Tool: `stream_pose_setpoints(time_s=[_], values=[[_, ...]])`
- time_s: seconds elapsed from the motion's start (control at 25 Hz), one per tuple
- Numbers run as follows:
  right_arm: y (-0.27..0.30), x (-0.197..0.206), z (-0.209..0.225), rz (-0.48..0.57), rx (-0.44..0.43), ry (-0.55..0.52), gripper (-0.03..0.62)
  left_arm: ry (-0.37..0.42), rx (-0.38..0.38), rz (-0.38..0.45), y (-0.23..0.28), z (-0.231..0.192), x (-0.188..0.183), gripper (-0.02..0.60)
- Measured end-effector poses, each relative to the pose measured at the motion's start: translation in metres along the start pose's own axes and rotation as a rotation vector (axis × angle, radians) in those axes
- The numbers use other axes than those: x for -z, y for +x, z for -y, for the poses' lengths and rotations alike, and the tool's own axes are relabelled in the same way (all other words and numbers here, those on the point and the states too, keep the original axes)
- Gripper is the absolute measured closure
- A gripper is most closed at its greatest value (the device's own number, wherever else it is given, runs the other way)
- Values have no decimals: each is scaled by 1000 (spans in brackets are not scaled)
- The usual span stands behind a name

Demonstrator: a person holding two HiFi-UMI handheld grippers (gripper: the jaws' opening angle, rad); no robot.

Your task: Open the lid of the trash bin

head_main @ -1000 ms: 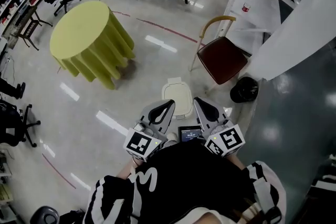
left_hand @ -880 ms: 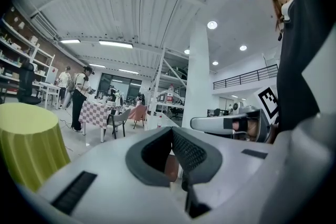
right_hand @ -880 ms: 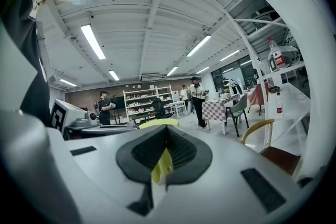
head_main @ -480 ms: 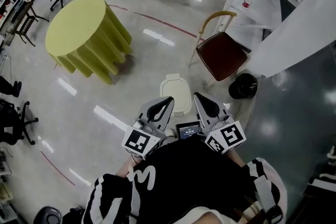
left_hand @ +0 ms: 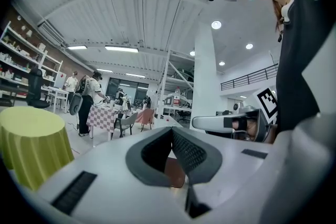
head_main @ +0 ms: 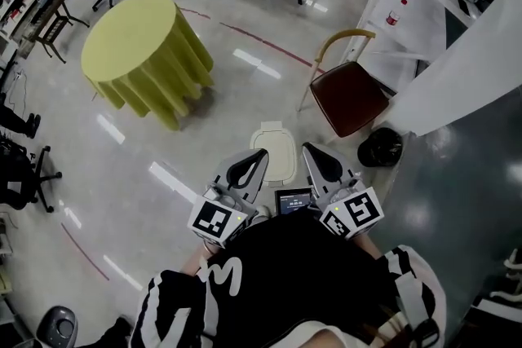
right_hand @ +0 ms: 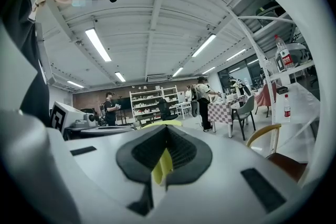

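Observation:
In the head view a small trash bin (head_main: 273,152) with a cream lid stands on the floor right in front of me, its lid down. Both grippers are held close to my chest above the near side of the bin, apart from it. The left gripper (head_main: 259,156) points at the bin's left edge and the right gripper (head_main: 309,149) at its right edge. In the left gripper view the left gripper (left_hand: 171,131) has its jaws together with nothing held. In the right gripper view the right gripper (right_hand: 165,128) looks the same. Neither gripper view shows the bin.
A brown-seated chair (head_main: 348,98) stands just right of the bin, with a black round bin (head_main: 379,147) beside it. A round table with a yellow cloth (head_main: 143,53) is at the far left. White tables (head_main: 424,4) line the right. People stand in the distance.
The head view has shifted slightly over the floor. Both grippers keep the same spot above the bin's near side, and the lid stays down.

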State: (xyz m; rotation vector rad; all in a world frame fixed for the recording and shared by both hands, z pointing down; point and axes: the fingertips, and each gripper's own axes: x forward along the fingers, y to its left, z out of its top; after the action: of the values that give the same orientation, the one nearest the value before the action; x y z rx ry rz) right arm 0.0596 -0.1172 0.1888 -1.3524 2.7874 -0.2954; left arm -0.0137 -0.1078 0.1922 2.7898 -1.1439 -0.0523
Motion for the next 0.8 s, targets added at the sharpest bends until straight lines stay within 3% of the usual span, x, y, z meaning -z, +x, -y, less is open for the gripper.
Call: stream_pose_setpoints(time_s=[0.8], values=[[10, 18, 23, -74, -57, 10, 591, -43, -99, -29, 8, -14, 17, 574]])
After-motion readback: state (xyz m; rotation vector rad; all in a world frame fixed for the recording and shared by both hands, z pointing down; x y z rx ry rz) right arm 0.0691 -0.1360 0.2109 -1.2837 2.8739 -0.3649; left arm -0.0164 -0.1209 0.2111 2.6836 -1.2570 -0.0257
